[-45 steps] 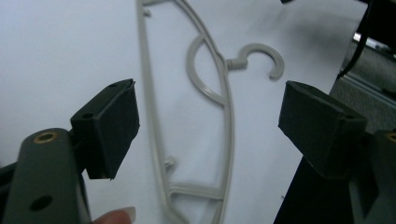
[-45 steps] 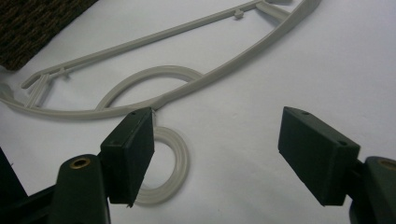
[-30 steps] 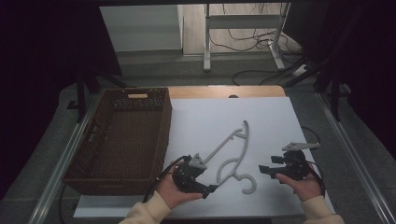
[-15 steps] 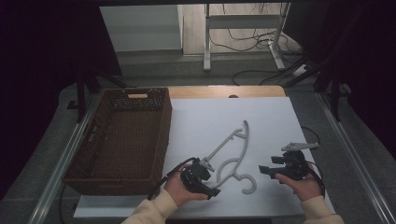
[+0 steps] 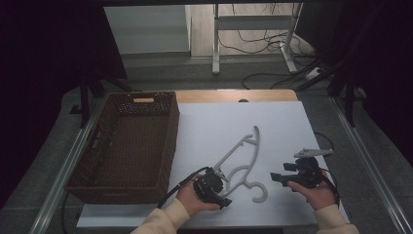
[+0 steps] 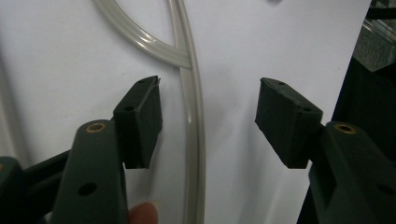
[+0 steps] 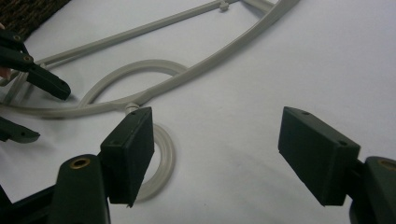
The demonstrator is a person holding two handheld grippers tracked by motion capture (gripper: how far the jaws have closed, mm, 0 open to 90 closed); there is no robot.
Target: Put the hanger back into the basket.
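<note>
**Obs 1:** Left gripper [image 6: 208, 119] — jaws spread wide, straddling a thin arm of the white hanger [image 6: 195, 140]. Nothing clamped; the bar lies between the pads and nearer one of them.

**Obs 2:** Confirmed from the high view. Left gripper [image 5: 220, 191] sits at the near end of the hanger [image 5: 242, 165], which lies flat on the white table [image 5: 287, 131]. Right gripper [image 5: 278, 179]?

**Obs 1:** Also gaping, holding nothing, just beside the hook end. In its own view the hook loop [image 7: 161, 161] lies partly behind one jaw.

**Obs 2:** Progress, by my reading: early. Approach made, grasp not yet closed, hanger not lifted.

**Obs 1:** Agreed. Likely destination is the wicker basket [image 5: 104, 146] on the left side, which looks empty.

**Obs 2:** Obstacles?

**Obs 1:** Basket's near wall stands between hanger and interior; the hanger is long and may catch on the rim. Left gripper's cable [image 5: 178, 187] trails near the basket corner.
</note>
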